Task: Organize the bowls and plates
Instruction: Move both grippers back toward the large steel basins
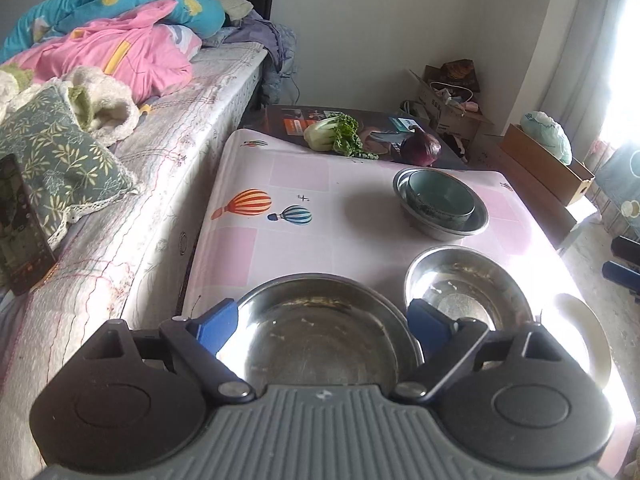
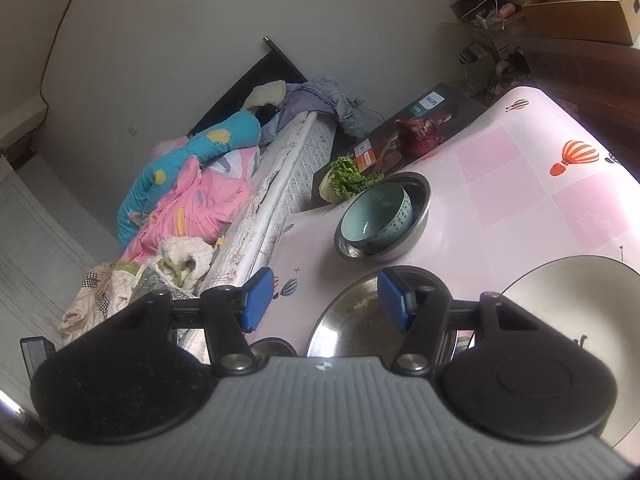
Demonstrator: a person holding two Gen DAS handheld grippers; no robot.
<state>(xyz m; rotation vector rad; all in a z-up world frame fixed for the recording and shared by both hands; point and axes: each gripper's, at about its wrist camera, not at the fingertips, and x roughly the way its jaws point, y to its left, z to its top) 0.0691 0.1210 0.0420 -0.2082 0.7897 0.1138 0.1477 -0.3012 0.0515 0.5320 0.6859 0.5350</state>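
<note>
On the pink balloon-print table point(image 1: 300, 168) a teal ceramic bowl point(image 1: 440, 196) sits inside a steel bowl point(image 1: 476, 226) at the far side. Nearer stand a wide steel bowl point(image 1: 320, 332) and a smaller steel bowl point(image 1: 468, 288), with a white plate point(image 1: 592, 344) at the right edge. My left gripper point(image 1: 324, 326) hovers open over the wide steel bowl, holding nothing. In the right wrist view my right gripper point(image 2: 326, 300) is open and empty above the table point(image 2: 500, 184), with a steel dish point(image 2: 344, 328) below it, a white plate point(image 2: 572, 300) to the right and the teal bowl point(image 2: 372, 216) in its steel bowl ahead.
A green leafy cabbage point(image 1: 332, 134) and a red onion point(image 1: 420, 146) lie on a dark box at the table's far end. A bed point(image 1: 160, 160) piled with bedding runs along the left. Cardboard boxes point(image 1: 540, 164) stand on the floor at the right.
</note>
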